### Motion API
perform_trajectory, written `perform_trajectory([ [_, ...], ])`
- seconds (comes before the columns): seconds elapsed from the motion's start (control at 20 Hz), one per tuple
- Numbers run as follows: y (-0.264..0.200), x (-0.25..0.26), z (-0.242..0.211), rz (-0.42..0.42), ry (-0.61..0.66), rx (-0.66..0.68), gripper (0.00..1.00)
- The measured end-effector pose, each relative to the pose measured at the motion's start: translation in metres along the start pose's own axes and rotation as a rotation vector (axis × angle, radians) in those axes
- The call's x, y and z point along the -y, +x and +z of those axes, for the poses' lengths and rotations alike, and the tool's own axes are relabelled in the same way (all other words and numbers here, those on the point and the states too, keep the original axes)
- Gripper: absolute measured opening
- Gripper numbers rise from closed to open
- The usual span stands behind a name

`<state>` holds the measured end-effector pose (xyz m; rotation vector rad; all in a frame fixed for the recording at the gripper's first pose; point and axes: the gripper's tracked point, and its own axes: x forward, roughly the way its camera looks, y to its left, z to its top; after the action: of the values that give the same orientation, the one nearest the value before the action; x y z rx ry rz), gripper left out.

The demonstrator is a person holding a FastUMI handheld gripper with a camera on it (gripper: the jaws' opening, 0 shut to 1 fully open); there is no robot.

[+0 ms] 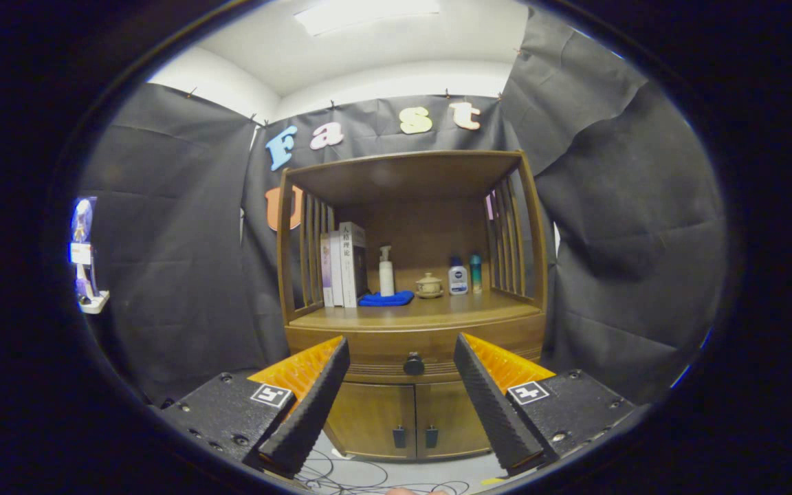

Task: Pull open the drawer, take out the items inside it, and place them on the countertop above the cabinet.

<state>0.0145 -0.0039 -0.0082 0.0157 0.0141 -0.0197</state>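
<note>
The first step is at hand: the gripper (401, 347), jaws wide apart and empty, faces the shut wooden drawer's round dark knob (414, 364) at lower centre, and must next advance and clamp it.

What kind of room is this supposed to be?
Probably a staged recording booth, not a real home. Black cloth hangs as walls around a single wooden cabinet, whose countertop holds books and bottles. Loose cables lie on the floor. The open gripper points at the drawer knob.
</note>
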Motion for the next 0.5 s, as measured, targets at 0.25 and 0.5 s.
perform_trajectory([
  [0.25,0.017,-0.002,-0.008,-0.003,-0.014,-0.017,0.99],
  [0.5,0.045,-0.001,-0.019,-0.017,-0.014,-0.030,0.99],
])
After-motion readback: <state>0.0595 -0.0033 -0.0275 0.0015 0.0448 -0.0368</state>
